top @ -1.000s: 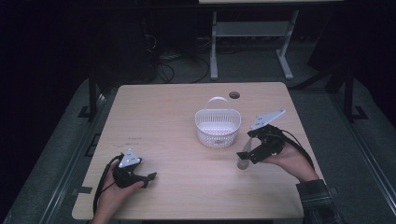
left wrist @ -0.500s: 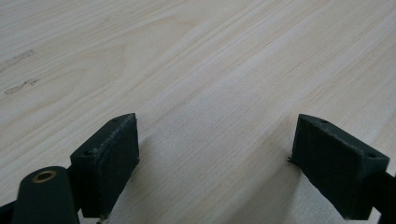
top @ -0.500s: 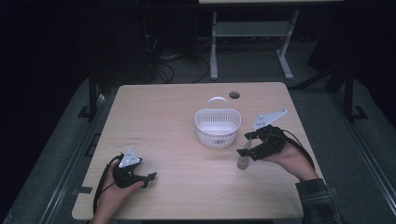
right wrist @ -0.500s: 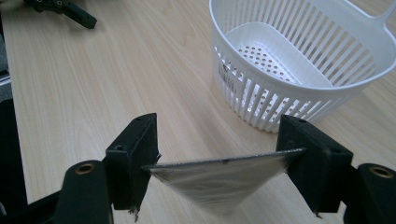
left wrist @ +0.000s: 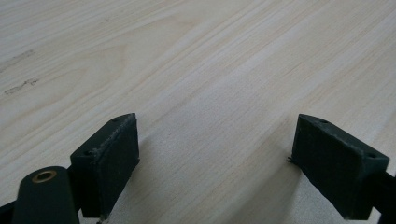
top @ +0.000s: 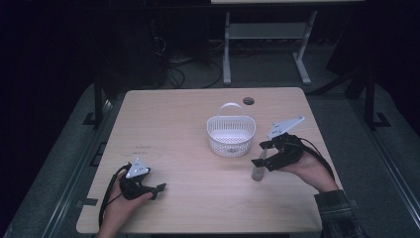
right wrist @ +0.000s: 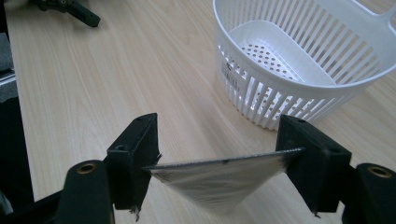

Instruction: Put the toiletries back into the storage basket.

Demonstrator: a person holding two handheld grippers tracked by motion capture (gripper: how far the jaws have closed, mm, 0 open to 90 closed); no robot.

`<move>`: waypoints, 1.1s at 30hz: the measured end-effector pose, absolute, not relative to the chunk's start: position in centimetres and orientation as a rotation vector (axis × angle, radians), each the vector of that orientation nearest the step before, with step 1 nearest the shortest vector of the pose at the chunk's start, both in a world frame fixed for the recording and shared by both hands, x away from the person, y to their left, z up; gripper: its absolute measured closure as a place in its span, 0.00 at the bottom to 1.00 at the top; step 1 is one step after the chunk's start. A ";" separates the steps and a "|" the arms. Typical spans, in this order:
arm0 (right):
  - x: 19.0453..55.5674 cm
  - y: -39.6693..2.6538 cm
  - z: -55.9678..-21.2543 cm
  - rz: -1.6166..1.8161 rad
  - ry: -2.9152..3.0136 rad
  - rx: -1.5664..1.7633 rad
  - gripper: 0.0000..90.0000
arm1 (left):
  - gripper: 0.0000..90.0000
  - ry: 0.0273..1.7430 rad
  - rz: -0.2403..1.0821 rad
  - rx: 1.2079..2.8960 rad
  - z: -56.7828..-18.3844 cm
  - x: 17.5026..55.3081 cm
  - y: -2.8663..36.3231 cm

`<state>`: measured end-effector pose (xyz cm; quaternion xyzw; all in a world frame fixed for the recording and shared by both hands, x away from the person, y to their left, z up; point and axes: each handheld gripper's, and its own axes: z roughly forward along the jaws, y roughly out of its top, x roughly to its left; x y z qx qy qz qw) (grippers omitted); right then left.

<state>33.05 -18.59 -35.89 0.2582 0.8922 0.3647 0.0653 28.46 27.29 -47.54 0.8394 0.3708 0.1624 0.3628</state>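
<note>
A small clear plastic thing, narrowing toward the table, stands on the tabletop right of a white slotted basket. My right gripper reaches down onto it. In the right gripper view its flat upper edge runs from one pad to the other, and the right gripper, whose jaws have just been closing, is shut on it. The basket lies just beyond, empty. My left gripper rests near the front left of the table. Its jaws are open over bare wood.
The wooden table has a round cable hole near its far edge. Beyond it are a white metal stand and cables on a dark floor. The left gripper shows far off in the right gripper view.
The right gripper's jaws have drawn in on the clear thing. Both hands have stayed where they were.
</note>
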 end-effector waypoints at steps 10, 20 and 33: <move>33.1 -19.1 -35.1 1.099 2.663 0.791 0.33 | 0.15 0.955 0.417 2.161 -47.5 28.5 27.3; 33.2 -19.4 -34.0 1.113 2.637 0.803 0.33 | 0.15 0.955 0.417 2.162 -47.5 28.5 27.3; 33.6 -19.7 -32.2 1.121 2.605 0.793 0.33 | 0.15 0.955 0.415 2.163 -47.5 28.5 27.3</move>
